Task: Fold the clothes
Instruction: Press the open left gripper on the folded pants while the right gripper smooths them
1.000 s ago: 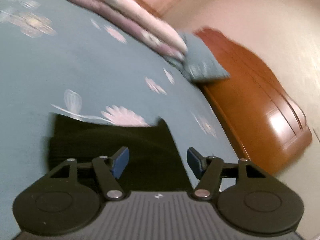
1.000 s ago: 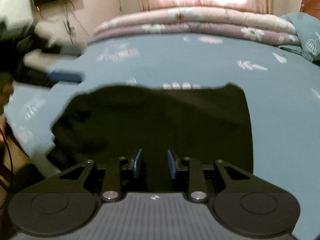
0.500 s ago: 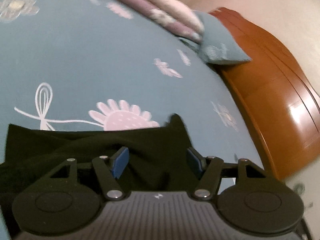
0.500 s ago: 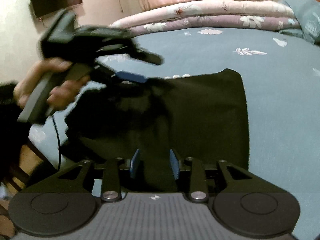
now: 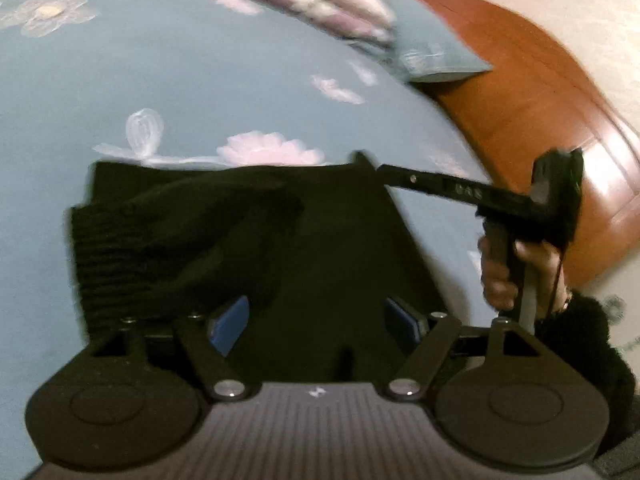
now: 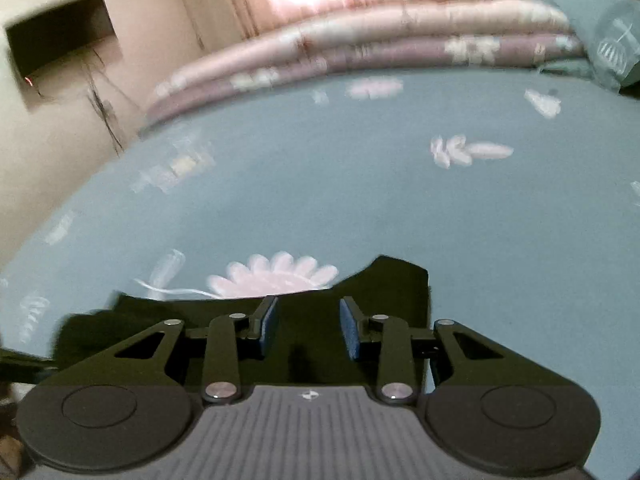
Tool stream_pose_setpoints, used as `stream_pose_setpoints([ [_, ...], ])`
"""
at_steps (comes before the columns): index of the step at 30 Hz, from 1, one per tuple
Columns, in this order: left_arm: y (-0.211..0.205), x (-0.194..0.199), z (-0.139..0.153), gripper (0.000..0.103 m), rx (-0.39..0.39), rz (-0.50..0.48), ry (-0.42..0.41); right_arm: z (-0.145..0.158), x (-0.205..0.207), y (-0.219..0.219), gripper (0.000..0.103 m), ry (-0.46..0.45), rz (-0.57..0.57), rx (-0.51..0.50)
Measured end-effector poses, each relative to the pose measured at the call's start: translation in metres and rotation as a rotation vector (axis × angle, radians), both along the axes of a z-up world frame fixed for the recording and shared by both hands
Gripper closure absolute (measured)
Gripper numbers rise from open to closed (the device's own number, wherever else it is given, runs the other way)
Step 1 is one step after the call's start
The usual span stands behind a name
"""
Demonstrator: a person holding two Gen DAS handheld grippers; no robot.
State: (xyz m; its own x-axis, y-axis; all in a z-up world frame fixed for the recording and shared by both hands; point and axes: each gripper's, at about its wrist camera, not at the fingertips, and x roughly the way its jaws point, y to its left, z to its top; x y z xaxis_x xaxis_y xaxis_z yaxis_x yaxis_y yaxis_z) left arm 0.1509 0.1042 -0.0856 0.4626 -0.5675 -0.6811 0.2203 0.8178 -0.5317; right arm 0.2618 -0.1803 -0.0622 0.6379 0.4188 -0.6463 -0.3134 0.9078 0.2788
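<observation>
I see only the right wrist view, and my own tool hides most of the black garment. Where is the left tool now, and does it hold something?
Observer: The left tool hangs over the near part of the black garment. Its jaws have just been opening; cloth shows between them, but the pads do not press it.
Operator: How does the garment's left side look?
Observer: It ends in a ribbed band, lying on the bed.
</observation>
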Motion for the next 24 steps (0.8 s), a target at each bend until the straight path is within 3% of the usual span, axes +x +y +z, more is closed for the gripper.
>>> stream_pose_setpoints([
  [3, 0.019, -0.002, -0.009, 0.029, -0.093, 0.019, 0.026, -0.025, 0.030, 0.001, 0.068, 0.041, -0.053, -0.101],
  [6, 0.025, -0.008, -0.003, 0.029, -0.098, 0.006, 0.031, -0.026, 0.040, -0.018, 0.068, 0.056, -0.113, -0.004],
  [9, 0.025, -0.011, 0.009, 0.029, -0.090, -0.015, 0.000, -0.011, 0.033, -0.019, 0.065, 0.042, -0.141, -0.004],
  [12, 0.018, -0.002, 0.015, 0.027, -0.095, -0.027, -0.070, 0.007, 0.020, 0.002, 0.065, 0.015, -0.006, 0.054],
  [16, 0.012, 0.010, -0.008, 0.027, -0.061, -0.031, 0.023, 0.024, 0.008, 0.055, 0.065, 0.035, 0.276, 0.111],
  [18, 0.016, 0.001, -0.015, 0.026, -0.070, -0.033, 0.027, 0.025, 0.004, 0.084, 0.065, 0.061, 0.405, 0.100],
  [21, 0.024, -0.011, -0.016, 0.026, -0.106, -0.034, 0.008, 0.004, 0.007, 0.129, 0.065, 0.109, 0.499, -0.002],
  [24, 0.031, -0.017, -0.018, 0.025, -0.124, -0.041, 0.024, -0.015, 0.021, 0.143, 0.066, 0.123, 0.476, -0.010],
])
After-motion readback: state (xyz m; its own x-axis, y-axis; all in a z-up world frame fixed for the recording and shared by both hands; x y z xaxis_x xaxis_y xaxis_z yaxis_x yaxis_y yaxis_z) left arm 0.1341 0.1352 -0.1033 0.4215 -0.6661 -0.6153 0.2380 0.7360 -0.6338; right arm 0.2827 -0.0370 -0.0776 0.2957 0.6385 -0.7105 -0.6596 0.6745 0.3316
